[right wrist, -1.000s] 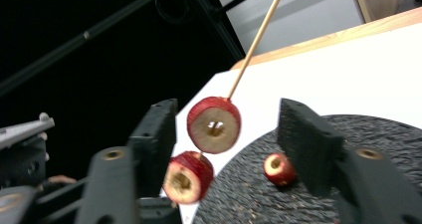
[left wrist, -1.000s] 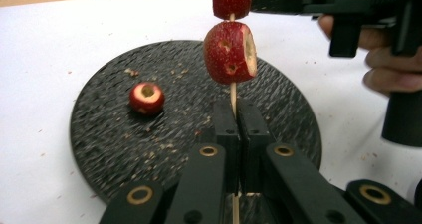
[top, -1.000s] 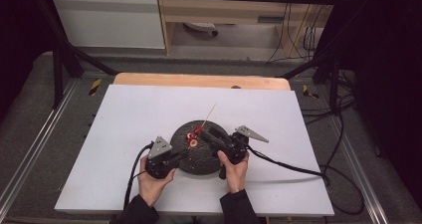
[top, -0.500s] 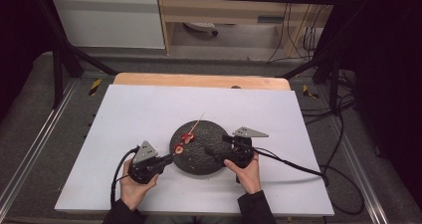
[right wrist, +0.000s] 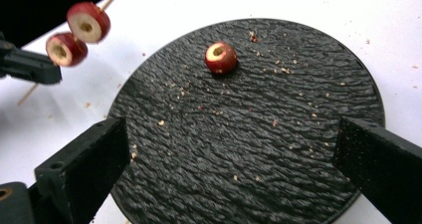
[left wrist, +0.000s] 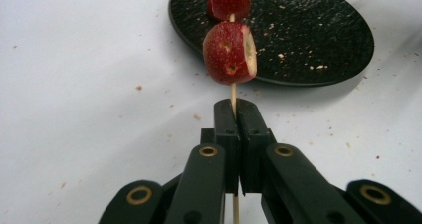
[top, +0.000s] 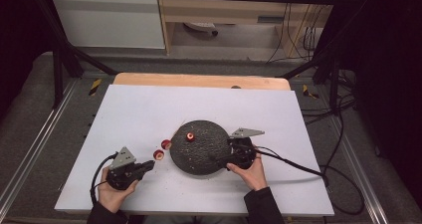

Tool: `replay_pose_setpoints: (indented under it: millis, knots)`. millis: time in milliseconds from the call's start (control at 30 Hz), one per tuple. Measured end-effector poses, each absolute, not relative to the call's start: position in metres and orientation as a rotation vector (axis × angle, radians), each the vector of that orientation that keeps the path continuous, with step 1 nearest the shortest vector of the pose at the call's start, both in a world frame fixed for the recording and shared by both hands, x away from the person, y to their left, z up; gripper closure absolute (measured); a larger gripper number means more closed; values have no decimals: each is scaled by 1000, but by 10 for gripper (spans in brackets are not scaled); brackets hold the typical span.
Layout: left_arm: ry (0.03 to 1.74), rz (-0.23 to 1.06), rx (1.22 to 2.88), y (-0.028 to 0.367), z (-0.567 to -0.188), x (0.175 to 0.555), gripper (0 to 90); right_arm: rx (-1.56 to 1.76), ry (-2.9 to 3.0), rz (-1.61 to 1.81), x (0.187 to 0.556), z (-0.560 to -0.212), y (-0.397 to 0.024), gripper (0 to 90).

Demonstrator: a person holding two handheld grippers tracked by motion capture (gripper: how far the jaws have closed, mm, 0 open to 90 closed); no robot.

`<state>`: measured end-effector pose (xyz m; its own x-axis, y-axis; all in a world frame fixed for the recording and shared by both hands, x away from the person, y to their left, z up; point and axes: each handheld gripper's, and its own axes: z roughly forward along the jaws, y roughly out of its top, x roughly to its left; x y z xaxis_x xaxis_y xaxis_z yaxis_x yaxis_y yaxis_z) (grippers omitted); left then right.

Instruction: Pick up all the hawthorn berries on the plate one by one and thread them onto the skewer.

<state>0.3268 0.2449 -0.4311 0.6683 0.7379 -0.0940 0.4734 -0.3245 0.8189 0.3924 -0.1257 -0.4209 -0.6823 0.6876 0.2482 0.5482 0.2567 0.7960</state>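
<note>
left tool (left wrist: 234, 115) is pressed together on a thin wooden skewer (left wrist: 233, 92), pinching it just below the lower of 2 red fruit pieces (left wrist: 230, 52) threaded on it. in the high view the left tool (top: 148, 166) sits on the white desk (top: 134, 109), left of the black plate (top: 201, 147), with the 2 skewered pieces off the plate's left edge.

right tool (right wrist: 234, 159) has just been opening; its jaws now stand spread wide over the near part of the plate (right wrist: 278, 149), with nothing between them. 1 loose red fruit piece (right wrist: 221, 57), cored, lies on the plate's far side, apart from both jaws. in the high view the right tool (top: 217, 158) rests at the plate's right rim.

change against the earlier frames: 1 second ago both tools met over the plate with the skewer held between them and the fruit above the plate centre. now the left hand has drawn the skewer away to the left, clear of the plate, and the right hand has stayed in place.

judgement: 1 piece appears to have been stripped off and dropped on the plate; 2 pieces remain to strip. the skewer must return to the right tool for the next pull. crumbs are scattered on plate and desk.
</note>
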Motion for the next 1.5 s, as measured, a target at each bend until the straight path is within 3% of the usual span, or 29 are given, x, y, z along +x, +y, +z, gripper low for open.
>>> replay_pose_setpoints:
  millis: [833,1233,1500]
  knots:
    - [951,384,1988,261,-434,325,882,1037,2568,1017,435,-384,-66,55]
    - [956,390,1993,261,-435,326,882,1008,2621,872,456,-385,-39,80]
    - [966,393,1992,261,-435,326,882,1001,2634,798,466,-388,-22,149]
